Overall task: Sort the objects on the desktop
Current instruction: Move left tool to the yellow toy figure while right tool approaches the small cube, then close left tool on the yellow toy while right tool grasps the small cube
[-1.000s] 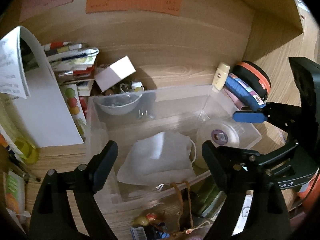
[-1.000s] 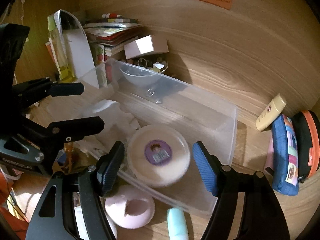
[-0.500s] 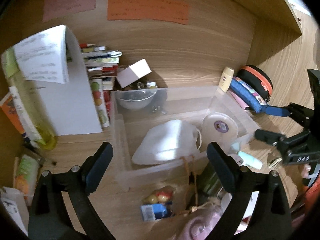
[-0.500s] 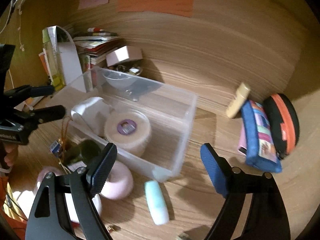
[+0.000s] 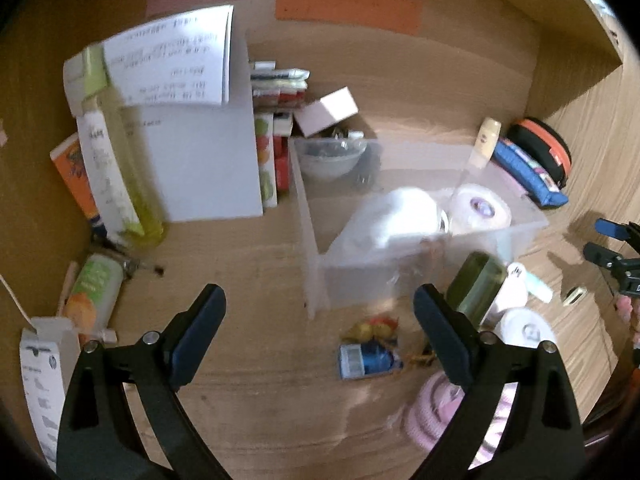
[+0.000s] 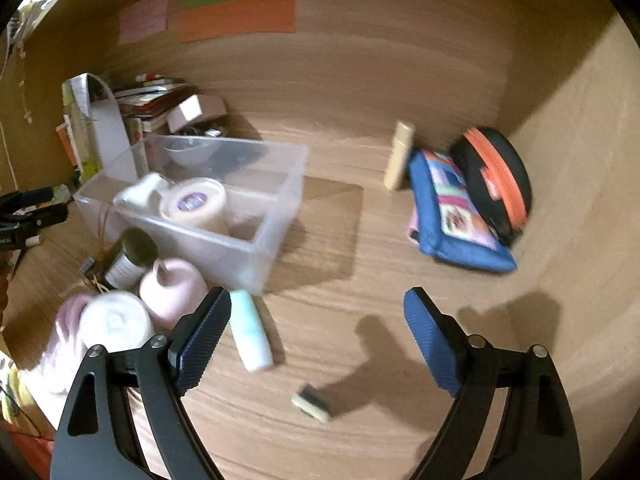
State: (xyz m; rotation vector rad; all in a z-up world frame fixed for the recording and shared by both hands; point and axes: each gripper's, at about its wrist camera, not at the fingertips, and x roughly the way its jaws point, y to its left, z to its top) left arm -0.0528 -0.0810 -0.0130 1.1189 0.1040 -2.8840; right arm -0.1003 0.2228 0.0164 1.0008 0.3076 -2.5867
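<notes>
both grippers are spread and empty: left gripper (image 5: 318, 320) at lower centre below the clear bin (image 5: 516, 236), right gripper (image 6: 318, 326) having just widened over bare desk (image 6: 360, 240).

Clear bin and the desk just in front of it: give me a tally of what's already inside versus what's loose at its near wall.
Inside the clear bin: 2 (white cloth bundle, round tub with purple label)
Loose at its near wall: 4 (dark green jar, pink pot, white round lid, mint tube)
Total: 6
</notes>
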